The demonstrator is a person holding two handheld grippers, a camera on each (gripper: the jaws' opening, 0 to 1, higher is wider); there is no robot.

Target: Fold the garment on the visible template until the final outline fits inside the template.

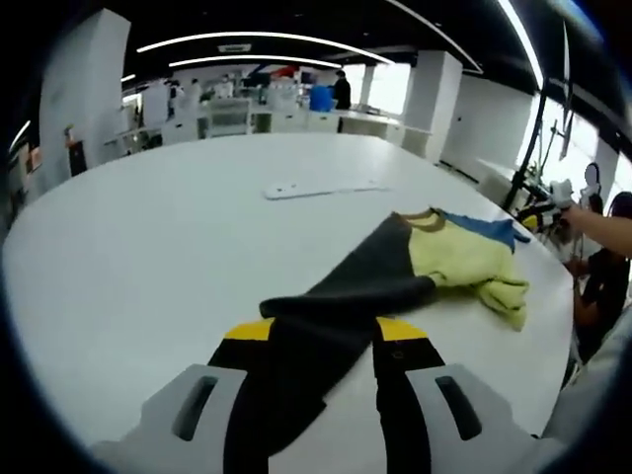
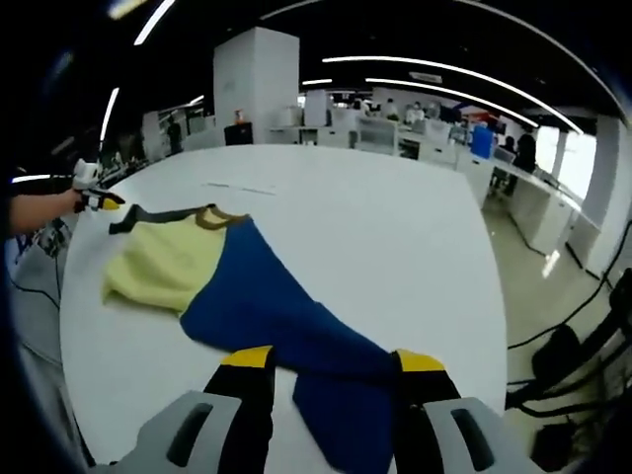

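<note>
A garment with a pale yellow body (image 1: 464, 259) lies spread on the white table (image 1: 148, 247). Its dark grey sleeve (image 1: 336, 296) runs toward me and passes between the jaws of my left gripper (image 1: 323, 331), which is shut on it. In the right gripper view the blue sleeve (image 2: 276, 311) runs the same way into my right gripper (image 2: 334, 360), shut on it. The yellow body (image 2: 163, 262) lies beyond. My left gripper (image 2: 99, 200) shows there at the far end of the dark sleeve (image 2: 148, 213). My right gripper (image 1: 541, 210) shows by the blue part (image 1: 484, 227).
A flat white strip (image 1: 321, 188) lies on the table beyond the garment. The table's curved edge (image 2: 489, 296) drops to the floor on the right of the right gripper view. A person's arm (image 1: 602, 229) reaches in. Desks and people stand far behind.
</note>
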